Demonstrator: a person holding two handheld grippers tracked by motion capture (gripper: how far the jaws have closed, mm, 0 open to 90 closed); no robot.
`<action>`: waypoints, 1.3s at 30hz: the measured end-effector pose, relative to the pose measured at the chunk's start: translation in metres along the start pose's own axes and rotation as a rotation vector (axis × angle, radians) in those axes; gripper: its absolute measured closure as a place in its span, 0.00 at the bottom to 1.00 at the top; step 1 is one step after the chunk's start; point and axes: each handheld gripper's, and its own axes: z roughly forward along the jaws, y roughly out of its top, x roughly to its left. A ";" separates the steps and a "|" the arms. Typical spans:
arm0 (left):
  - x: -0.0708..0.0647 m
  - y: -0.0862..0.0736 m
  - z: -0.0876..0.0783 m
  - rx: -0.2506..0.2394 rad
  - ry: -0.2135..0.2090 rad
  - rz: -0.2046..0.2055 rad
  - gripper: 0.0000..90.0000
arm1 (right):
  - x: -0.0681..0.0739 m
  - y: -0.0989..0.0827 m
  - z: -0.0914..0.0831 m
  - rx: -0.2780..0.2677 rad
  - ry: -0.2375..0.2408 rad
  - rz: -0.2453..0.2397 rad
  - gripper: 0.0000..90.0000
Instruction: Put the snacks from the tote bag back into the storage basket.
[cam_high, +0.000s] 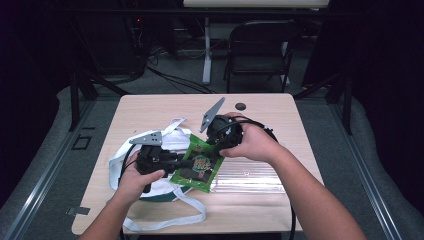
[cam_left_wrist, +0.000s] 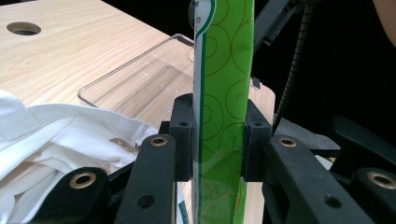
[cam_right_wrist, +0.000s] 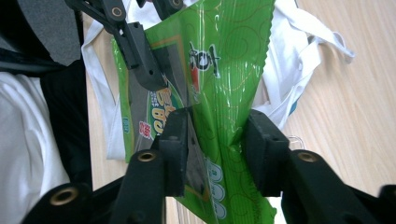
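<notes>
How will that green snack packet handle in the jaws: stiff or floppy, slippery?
The green snack packet is probably floppy: its film buckles between the right gripper. Its glossy surface suggests it could slip. It looks light, held off the table by the left gripper at one edge.

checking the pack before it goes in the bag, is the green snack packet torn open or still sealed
Cannot tell for sure: the glossy green snack packet shows one intact zigzag edge in the right gripper view, but its other end is hidden.

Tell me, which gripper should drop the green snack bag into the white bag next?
Probably the left. The left gripper is clamped on the green snack bag and sits right over the white bag. The right gripper pinches the snack bag's far edge, so it could let go.
</notes>
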 end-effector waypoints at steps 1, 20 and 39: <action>0.000 0.000 0.000 0.000 -0.002 0.001 0.80 | 0.000 0.000 -0.001 0.007 0.009 0.002 0.74; 0.001 -0.002 0.003 0.013 0.013 0.000 0.73 | 0.006 0.004 -0.006 0.058 0.024 -0.059 0.86; 0.006 -0.004 0.002 0.020 0.042 -0.027 0.66 | 0.004 0.004 -0.014 0.084 -0.009 -0.069 0.86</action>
